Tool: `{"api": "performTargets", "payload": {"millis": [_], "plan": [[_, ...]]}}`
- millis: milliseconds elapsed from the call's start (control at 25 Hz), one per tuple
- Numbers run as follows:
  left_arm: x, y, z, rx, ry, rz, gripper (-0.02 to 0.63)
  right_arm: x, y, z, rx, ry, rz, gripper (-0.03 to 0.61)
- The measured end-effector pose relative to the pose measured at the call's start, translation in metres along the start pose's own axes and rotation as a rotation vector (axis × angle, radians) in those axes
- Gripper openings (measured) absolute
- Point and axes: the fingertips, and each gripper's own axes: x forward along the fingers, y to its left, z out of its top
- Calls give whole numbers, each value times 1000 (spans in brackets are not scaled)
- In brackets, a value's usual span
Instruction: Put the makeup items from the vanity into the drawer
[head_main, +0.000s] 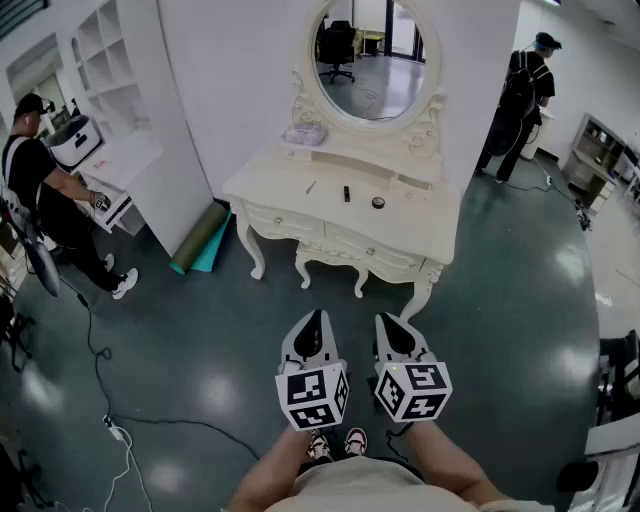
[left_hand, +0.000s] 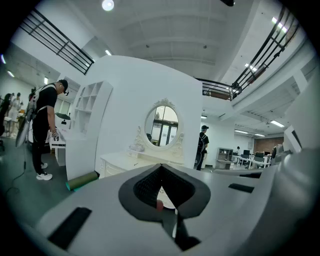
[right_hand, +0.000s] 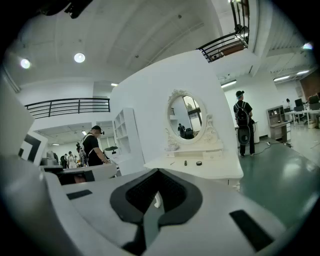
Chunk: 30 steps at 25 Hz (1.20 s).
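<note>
We count two hand-held grippers, side by side low in the head view, well short of the white carved vanity table (head_main: 300, 190). The left gripper (head_main: 315, 320) has its jaws drawn together with nothing between them. The right gripper (head_main: 390, 322) is likewise closed and empty.

On the vanity top we count three makeup items, all apart:
- one slim pale stick (head_main: 311, 187)
- one small dark upright tube (head_main: 347, 193)
- one round dark compact (head_main: 378, 203)

Their exact kind is too small to confirm. The front drawers (head_main: 275, 220) appear closed. One oval mirror (head_main: 370, 60) stands behind. Two persons (head_main: 40, 185) (head_main: 525, 90) stand at the sides. One green rolled mat (head_main: 200, 238) lies beside the vanity.
</note>
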Motion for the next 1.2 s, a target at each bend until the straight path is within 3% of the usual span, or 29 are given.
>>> {"api": "performTargets", "payload": {"millis": [360,840,1200], "plan": [[2,13,2,-5,7,-5,5,8,8,2,-2,-3,-14,17],[9,56,6,18,15,-42,5,31,33,10,130,-112,12,17],[25,82,-2,34,55,-56,5,45,21,-5,157,-83,-73,17]]}}
